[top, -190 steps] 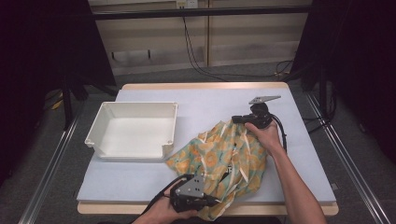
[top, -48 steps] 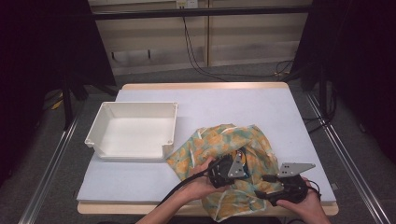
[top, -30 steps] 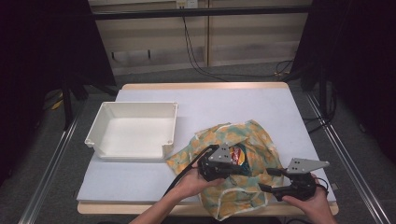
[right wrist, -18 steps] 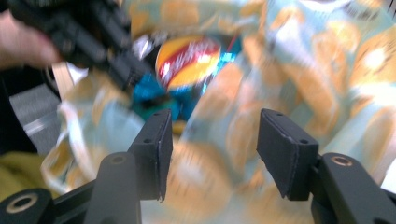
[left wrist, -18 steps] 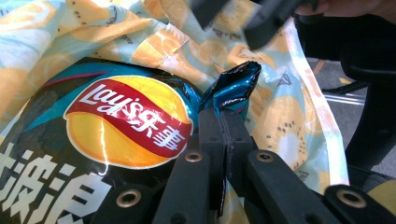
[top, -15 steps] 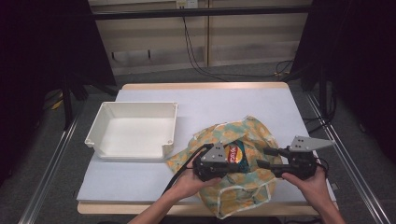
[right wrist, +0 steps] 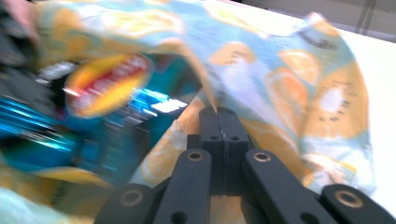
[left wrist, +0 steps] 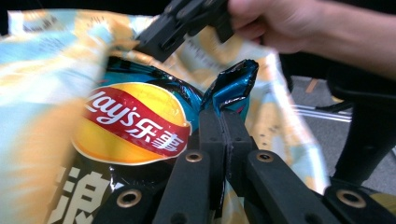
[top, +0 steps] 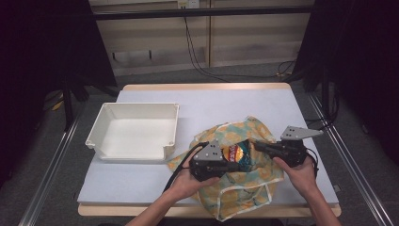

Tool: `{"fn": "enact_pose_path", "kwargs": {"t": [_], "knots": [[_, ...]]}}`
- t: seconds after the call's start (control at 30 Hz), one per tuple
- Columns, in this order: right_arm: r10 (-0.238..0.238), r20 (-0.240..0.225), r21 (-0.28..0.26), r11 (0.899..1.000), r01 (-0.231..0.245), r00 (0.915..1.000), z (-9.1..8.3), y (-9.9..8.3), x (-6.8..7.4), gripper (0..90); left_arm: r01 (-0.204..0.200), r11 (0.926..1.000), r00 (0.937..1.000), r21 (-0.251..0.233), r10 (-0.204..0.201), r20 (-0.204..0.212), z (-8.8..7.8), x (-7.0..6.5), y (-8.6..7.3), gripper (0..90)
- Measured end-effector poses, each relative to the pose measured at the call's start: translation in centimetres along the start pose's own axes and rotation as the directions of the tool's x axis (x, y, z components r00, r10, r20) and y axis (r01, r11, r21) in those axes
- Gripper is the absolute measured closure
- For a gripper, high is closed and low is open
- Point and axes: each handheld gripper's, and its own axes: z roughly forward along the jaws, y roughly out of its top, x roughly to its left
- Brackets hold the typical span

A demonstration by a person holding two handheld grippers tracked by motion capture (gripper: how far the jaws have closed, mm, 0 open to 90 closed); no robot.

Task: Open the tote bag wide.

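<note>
Two grips now work the same job: your left hand-held gripper (left wrist: 223, 116) is clenched on the crimped top corner of the chip bag (left wrist: 126, 126), and your right hand-held gripper (right wrist: 219, 114) has just been closing and now pinches the edge of the cloth bag (right wrist: 289, 79) between its jaws. A second ago that right one stood beside the fabric with jaws apart; now it has the rim.

The chip bag sits in the mouth of the orange-and-blue cloth bag (top: 244, 183), at the near right of the bench (top: 221, 101), its yellow and red logo (top: 234, 151) showing through the opening between your two hands. Compared with a second ago, both hands have come up and away from the near edge, and the opening has spread wider around the chips.

That change matters: with the rim held on one side and the chips held on the other, I judge you are placed to pull the two apart and draw the chip bag clear. The white tray (top: 134, 134) waits empty to the left, well apart from the cloth.
</note>
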Motion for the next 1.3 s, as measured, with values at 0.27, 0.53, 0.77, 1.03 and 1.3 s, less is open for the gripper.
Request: {"fn": "enact_pose_path", "kwargs": {"t": [0.27,0.53,0.77,1.03,1.3], "knots": [[0.047,0.074,0.002,0.999,-0.048,0.9962,0.5,-1.3,-2.6,90.0,-0.035,0.9984,0.997,-0.045,0.038,0.067,-0.9,-1.0,0.8,89.5],[0.082,0.122,0.033,0.996,-0.086,0.9892,1.0,-3.0,-4.4,90.0,-0.038,0.9952,0.997,-0.091,0.044,0.064,-1.7,-1.2,1.4,89.6],[0.074,0.156,0.069,0.994,-0.086,0.985,1.3,-3.7,-5.0,90.0,-0.041,0.9917,0.9969,-0.122,0.049,0.061,-2.5,-1.0,1.8,89.7],[0.045,0.112,0.022,0.999,-0.048,0.9926,1.2,-2.8,-3.8,90.0,-0.008,0.9906,0.9997,-0.136,0.011,0.022,-2.8,-0.1,2.8,89.4],[0.002,0.06,0.022,1.0,-0.004,0.9982,1.6,-2.3,-2.5,90.0,0.012,0.9883,0.9999,-0.152,-0.012,-0.001,-2.6,0.7,4.0,89.1]]}}
